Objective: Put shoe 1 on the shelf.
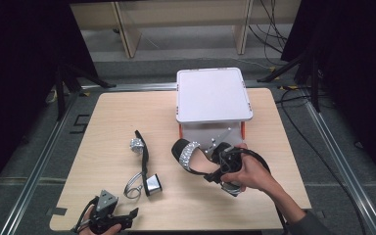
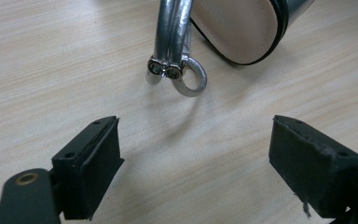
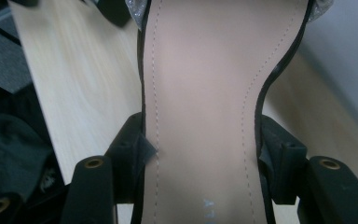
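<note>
A black sandal (image 1: 145, 164) with a silver heel and a glittery strap lies on the wooden table (image 1: 112, 112), left of centre. Its silver ankle strap and buckle (image 2: 175, 70) and its heel end (image 2: 242, 28) lie just ahead of my left gripper (image 2: 196, 158), which is open with bare table between its jaws. That left gripper (image 1: 127, 218) sits at the table's front left edge. My right gripper (image 1: 214, 172) is shut on the second sandal (image 1: 191, 156), lifted at the table's middle. Its jaws clamp the sides of the beige insole (image 3: 200, 93).
A white flat-topped platform (image 1: 214, 95) on a small stand with orange legs stands at the back centre, just behind the held sandal. Black stands and cables lie on the floor around the table.
</note>
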